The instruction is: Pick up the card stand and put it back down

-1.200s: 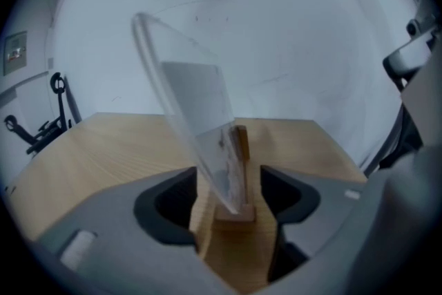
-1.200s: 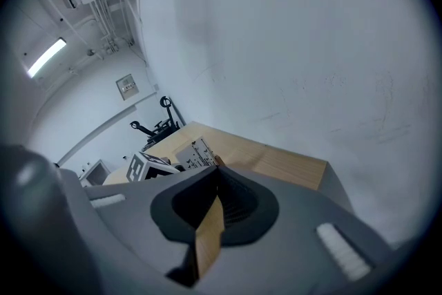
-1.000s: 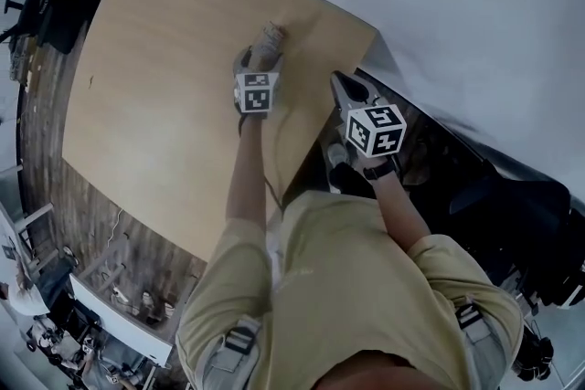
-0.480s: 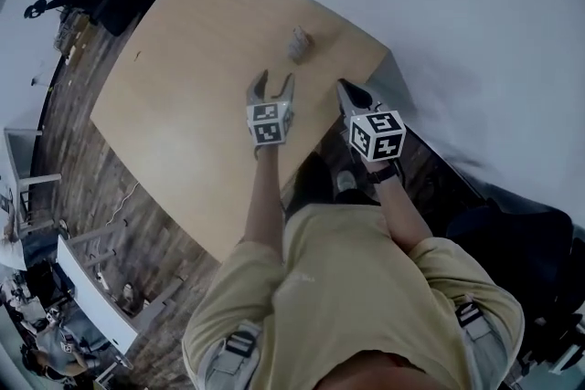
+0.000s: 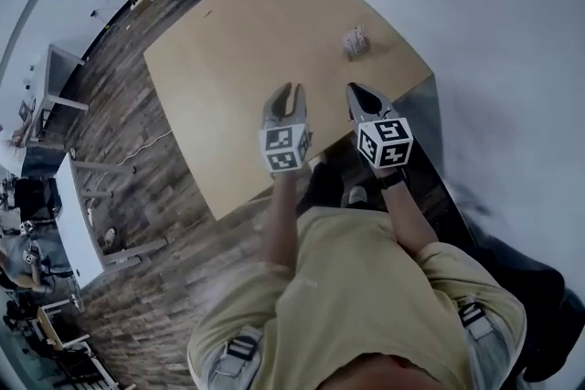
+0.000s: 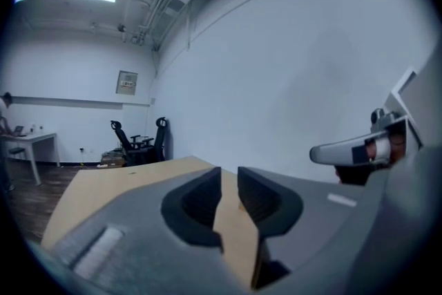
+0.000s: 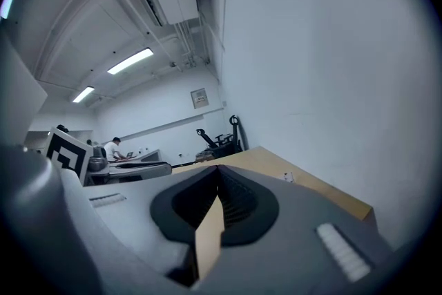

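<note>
The card stand (image 5: 355, 41) sits by the table's (image 5: 228, 59) far right edge, well apart from both grippers. The left gripper's (image 5: 291, 93) jaws have just been closing and are narrowly parted and empty. The right gripper's (image 5: 353, 90) jaws are closed.

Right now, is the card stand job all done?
It looks finished. The card stand sits on the table near its far edge, with nothing gripping it. The left tongs have just been closing on nothing; the right tongs are shut and empty. Both hang well short of the stand. Nothing seems left to do.
</note>
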### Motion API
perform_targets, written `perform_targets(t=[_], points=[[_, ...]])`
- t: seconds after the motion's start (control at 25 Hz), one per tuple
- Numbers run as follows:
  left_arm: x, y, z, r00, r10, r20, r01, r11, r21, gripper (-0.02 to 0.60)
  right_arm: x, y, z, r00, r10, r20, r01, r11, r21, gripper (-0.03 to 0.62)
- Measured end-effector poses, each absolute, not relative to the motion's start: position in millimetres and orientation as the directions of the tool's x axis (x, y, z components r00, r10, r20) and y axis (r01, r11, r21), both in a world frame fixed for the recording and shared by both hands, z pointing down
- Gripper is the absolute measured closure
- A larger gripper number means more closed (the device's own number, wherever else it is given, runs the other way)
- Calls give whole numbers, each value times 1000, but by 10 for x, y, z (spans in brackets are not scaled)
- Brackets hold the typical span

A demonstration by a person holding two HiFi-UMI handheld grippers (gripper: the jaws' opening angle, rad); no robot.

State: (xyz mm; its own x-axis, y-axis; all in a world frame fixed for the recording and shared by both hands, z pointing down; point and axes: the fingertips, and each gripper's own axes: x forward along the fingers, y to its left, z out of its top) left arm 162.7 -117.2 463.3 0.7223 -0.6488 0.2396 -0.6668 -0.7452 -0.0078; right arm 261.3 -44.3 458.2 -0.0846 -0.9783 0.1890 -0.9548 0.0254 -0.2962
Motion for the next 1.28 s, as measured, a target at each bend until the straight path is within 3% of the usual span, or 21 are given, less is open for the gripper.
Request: perform_targets(t=[0.12, 0.48, 0.96, 1.28], points=[[1181, -1051, 4437, 671, -713, 202, -727, -687, -8, 552, 2253, -468, 4466, -153, -976, 152, -956, 107, -272, 589], [112, -757, 3916, 579, -810, 96, -810, -584, -41, 578, 1183, -555, 3996, -292, -955, 58, -948, 281, -150, 589], [-975, -248, 4037, 555, -825, 106, -831, -556, 22, 578, 36, -118, 3906, -356, -931, 77, -933, 350, -84, 589], [-1046, 327, 4385, 577, -793, 197, -815, -575, 73, 578, -65, 346, 4073, -347, -925, 158, -937, 335, -97, 589]])
